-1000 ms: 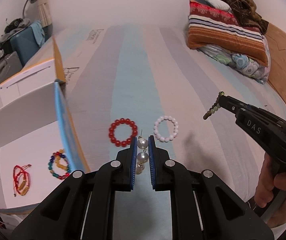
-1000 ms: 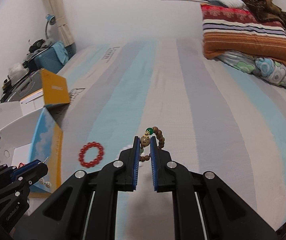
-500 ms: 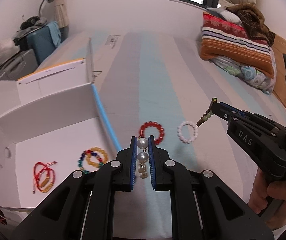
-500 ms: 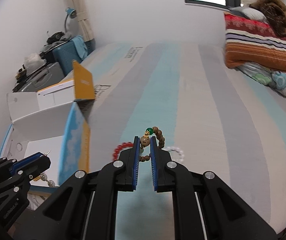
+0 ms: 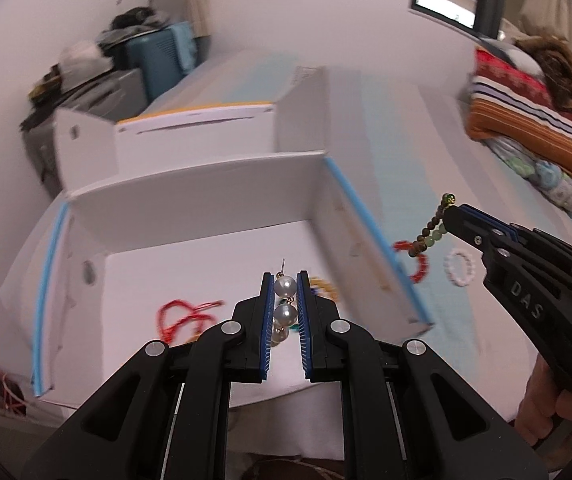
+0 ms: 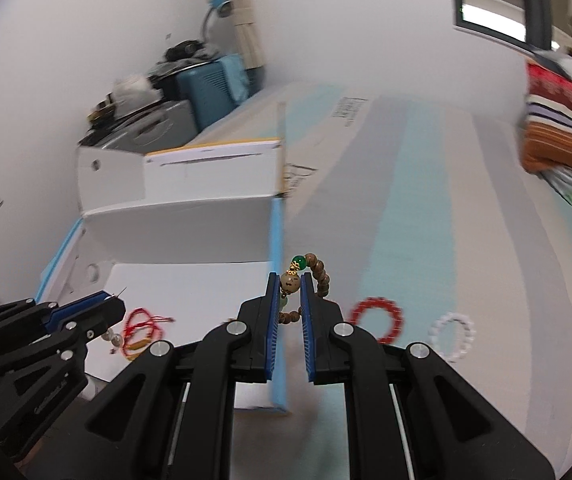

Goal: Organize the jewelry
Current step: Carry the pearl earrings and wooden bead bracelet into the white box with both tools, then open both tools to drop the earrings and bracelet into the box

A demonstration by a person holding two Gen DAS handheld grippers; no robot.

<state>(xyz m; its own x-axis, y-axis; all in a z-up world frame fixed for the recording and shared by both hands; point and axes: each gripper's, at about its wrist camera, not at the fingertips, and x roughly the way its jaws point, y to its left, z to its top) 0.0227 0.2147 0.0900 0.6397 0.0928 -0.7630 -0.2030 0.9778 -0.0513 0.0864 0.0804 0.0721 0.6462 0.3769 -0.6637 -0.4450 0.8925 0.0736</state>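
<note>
I'm seeing glossy pearl earring [image 5: 285, 286] beads w/ thin metal post, sitting between ribbed blue rubbery pads [image 5: 265, 320] of matt black plastic left hand-held gripper [image 5: 285, 312]. Right hand-held gripper [image 6: 289, 300] is pinching a bracelet [image 6: 317, 276] of dull wood-look beads plus one shiny green one. Box [image 5: 206, 184] is looking like smooth matt white cardboard; bed sheet [image 6: 425, 208] is reading as soft matt cloth.

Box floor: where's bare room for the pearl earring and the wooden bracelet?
In the box, the floor is bare along the back wall, behind the red cord bracelet, and at the left wall. It's crowded in the front-right corner, around the multicolored bead bracelet.
</note>
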